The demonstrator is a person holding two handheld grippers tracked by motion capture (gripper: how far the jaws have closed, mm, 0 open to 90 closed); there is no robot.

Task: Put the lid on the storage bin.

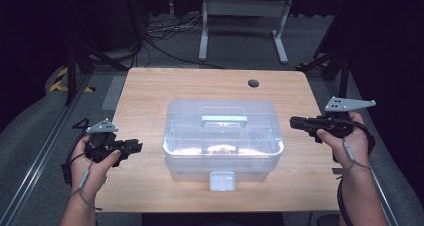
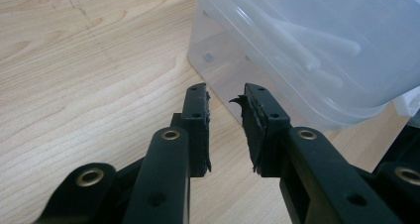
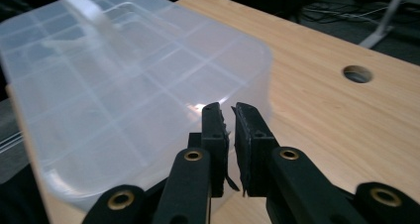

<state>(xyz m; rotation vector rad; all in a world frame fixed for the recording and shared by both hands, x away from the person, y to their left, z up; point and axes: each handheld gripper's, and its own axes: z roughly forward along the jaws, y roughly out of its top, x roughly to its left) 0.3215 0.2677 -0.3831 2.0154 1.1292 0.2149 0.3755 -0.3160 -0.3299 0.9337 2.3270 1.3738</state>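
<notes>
A clear plastic storage box with a lid and a pale carry handle is sitting in the middle of the wooden tabletop, its front latch facing the person's side. Faint contents are showing through the walls, too blurred to name.

The left tongs are hovering to the left of the box, apart from it, pointing toward its left end wall. In the left gripper view the left tongs are standing narrowly parted with nothing between the pads, and the box's lower corner is lying just ahead of them.

The right tongs are hovering just beside the box's right end, near its upper rim. In the right gripper view the right tongs are showing only a thin gap, empty, with the box's lid spreading out just beyond the tips; whether the tips are touching the box I cannot tell.

A round cable hole is lying in the tabletop behind the box, toward its right. Beyond the far edge, a white frame is standing on the floor.
</notes>
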